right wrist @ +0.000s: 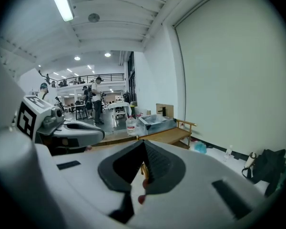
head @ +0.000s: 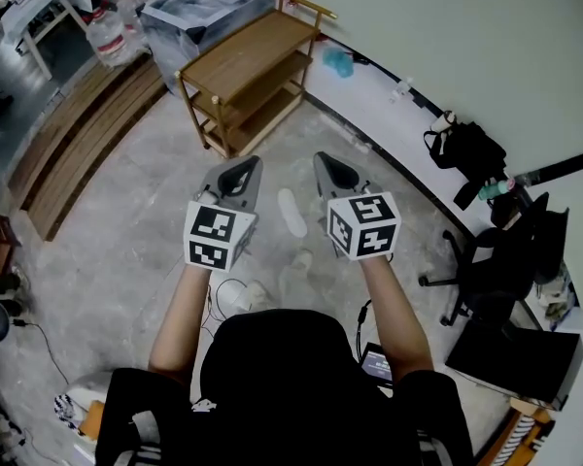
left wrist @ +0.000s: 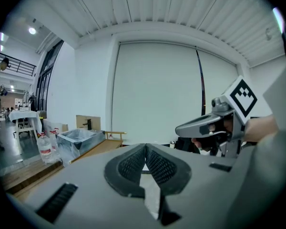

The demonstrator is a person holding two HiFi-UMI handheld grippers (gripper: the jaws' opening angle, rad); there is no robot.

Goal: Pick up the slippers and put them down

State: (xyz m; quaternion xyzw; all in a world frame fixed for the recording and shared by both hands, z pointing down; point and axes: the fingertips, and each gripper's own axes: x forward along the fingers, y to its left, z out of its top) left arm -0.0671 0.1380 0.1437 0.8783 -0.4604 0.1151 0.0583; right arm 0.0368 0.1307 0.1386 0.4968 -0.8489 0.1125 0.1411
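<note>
Both tools, the left tool and the right tool, are held up side by side, jaws pressed together on nothing, while a white slipper lies on the grey floor below, between them, near the wooden shelf.

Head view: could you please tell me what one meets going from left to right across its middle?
wooden planks → left tongs → white slipper → right tongs → black bag
</note>
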